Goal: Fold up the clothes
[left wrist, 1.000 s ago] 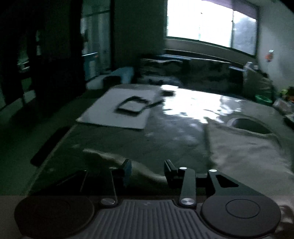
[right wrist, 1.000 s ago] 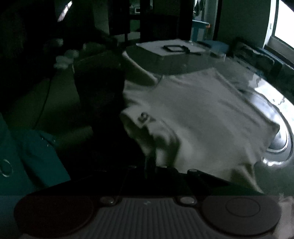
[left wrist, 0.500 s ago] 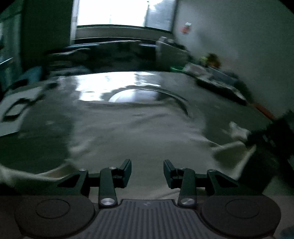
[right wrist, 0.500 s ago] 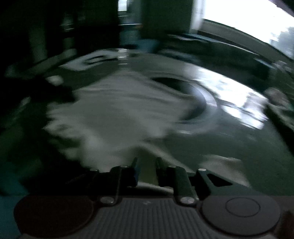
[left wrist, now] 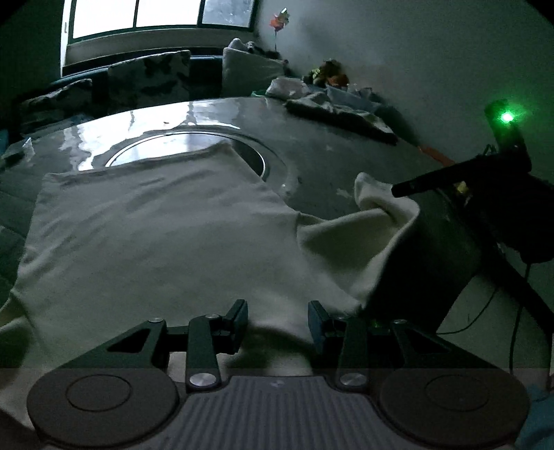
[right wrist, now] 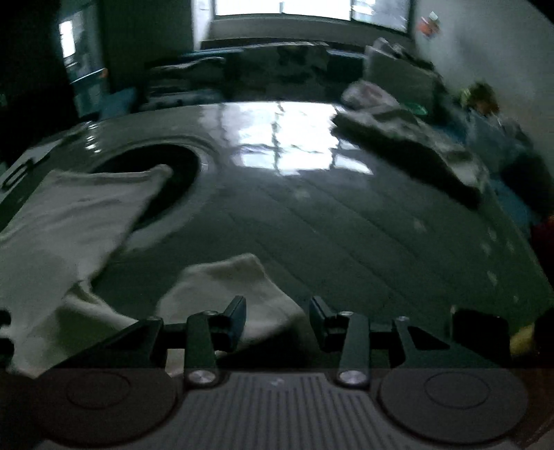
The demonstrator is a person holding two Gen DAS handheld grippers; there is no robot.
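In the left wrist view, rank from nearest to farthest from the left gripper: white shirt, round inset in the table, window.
1. white shirt: directly ahead of the left gripper, reaching its open jaws.
2. round inset: mid-table, beyond the shirt.
3. window: back wall, upper left.

I'm working in a dim living room at home: a cushioned sofa (left wrist: 145, 79) runs under the bright window (left wrist: 159, 14) at upper left, toys (left wrist: 329, 74) pile against the wall at upper right, and a glossy table (right wrist: 311, 207) fills the middle.
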